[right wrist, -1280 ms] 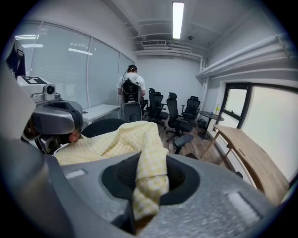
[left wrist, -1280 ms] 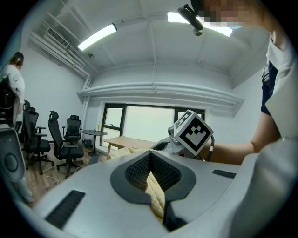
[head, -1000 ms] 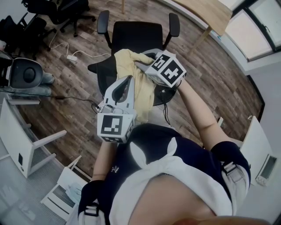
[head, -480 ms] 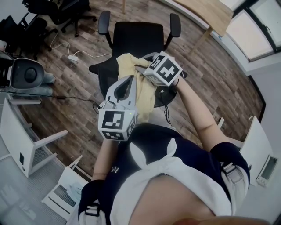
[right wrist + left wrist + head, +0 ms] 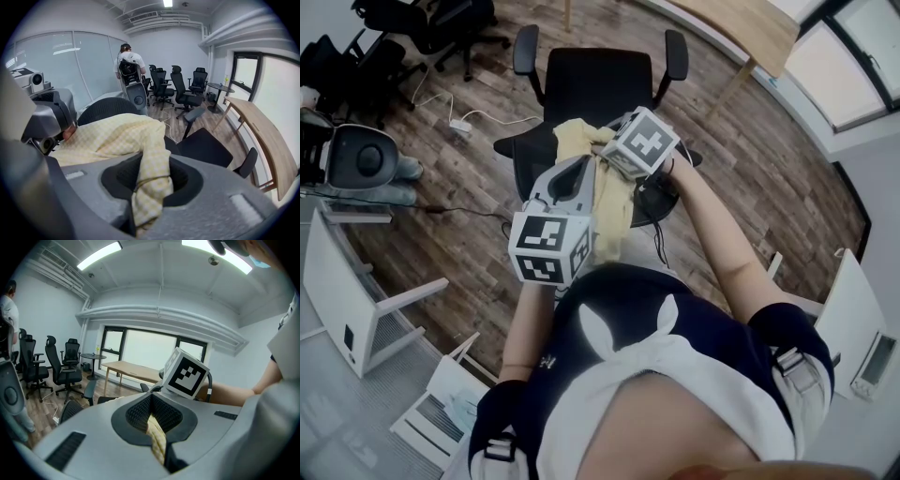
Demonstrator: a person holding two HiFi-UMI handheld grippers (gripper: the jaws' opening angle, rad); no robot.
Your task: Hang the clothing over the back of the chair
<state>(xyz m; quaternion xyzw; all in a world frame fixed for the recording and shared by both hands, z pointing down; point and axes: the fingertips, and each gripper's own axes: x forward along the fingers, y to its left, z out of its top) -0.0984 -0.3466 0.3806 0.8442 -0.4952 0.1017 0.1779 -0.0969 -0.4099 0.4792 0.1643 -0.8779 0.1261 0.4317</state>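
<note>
Your left gripper [image 5: 578, 171] is clamped tight on the yellow checked clothing [image 5: 117, 136], with a fold pinched between its jaws. Your right gripper [image 5: 602, 150] has another bunch. Its jaws have just been easing apart, but the cloth is still squeezed between them. The clothing lies over the top of the chair back [image 5: 105, 108], spanning your 2 grippers.

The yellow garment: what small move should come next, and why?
Probably open the right gripper fully and lift it clear. The yellow garment already lies over the chair back, the right jaws have just been opening with cloth between them, and the left gripper clamps another part.
</note>
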